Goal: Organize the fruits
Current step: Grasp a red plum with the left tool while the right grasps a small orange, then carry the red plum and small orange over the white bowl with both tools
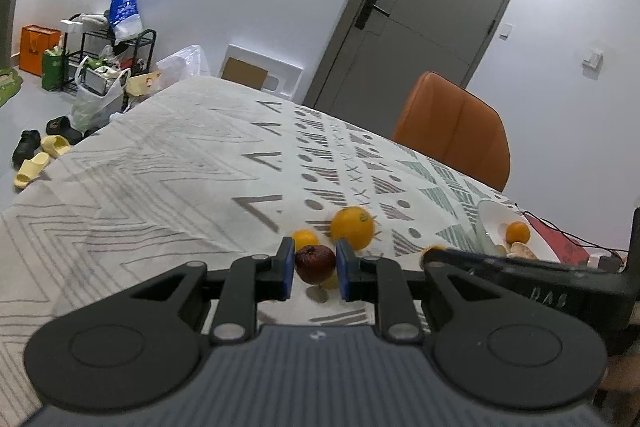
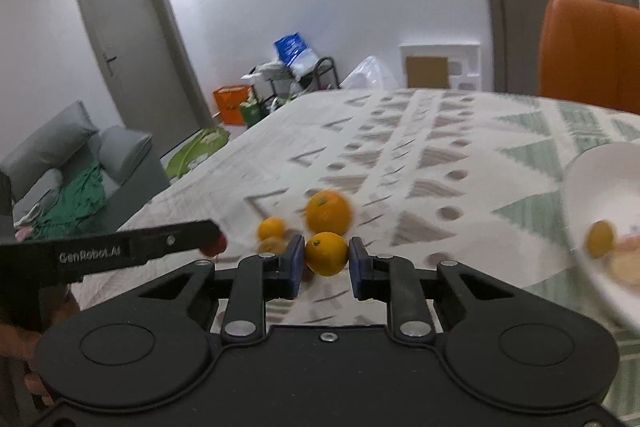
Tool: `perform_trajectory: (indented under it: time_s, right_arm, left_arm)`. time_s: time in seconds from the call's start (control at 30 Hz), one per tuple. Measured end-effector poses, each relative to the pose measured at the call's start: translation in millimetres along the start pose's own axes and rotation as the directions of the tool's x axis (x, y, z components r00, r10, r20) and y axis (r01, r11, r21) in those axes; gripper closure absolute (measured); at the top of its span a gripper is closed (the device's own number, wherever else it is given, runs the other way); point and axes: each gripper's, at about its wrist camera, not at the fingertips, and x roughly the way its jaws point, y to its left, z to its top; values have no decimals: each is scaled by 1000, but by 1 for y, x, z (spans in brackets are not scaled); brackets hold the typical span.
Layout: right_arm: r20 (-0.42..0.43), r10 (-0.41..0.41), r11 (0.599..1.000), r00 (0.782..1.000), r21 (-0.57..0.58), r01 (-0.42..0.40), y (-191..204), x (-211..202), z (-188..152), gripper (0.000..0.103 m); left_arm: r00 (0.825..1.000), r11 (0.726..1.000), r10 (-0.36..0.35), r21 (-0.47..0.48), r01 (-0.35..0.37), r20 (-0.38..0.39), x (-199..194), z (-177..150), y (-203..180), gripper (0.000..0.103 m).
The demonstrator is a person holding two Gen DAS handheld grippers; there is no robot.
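Note:
My left gripper is shut on a dark red wrinkled fruit, held just above the patterned tablecloth. Behind it lie a large orange and a small orange. In the right wrist view, my right gripper is shut on a medium orange. Beyond it sit the large orange, the small orange and a dull yellow fruit. The left gripper reaches in from the left with the red fruit.
A white bowl at the right holds a small orange and a tan piece; the same bowl is blurred in the right wrist view. An orange chair stands behind the table. Bags, slippers and a rack are on the floor.

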Motion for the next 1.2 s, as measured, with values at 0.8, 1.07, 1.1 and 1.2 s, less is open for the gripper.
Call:
perform_trajectory:
  time_s: [0.8,1.07,1.1,1.2]
  right_arm:
    - [182,-200,978,963,104,183,-108,-62,24,81]
    - [192,-274,955,942,171,243,-138,-68,14,81]
    - [191,-278,953,941,179,244,-142,-68,14,81]
    - [189,-302,944,934,199,265,-154,-72,12,81]
  left_arm:
    - [994,980,-104,170,99,19,42,33,-99,83]
    - [983,951,-183,252,181,-16,72,35,-144,83]
    - [982,948,-190,258,189,-22,76,35,-149,83]
    - [977,941,-210,264,213,-42,89,35,-160,83]
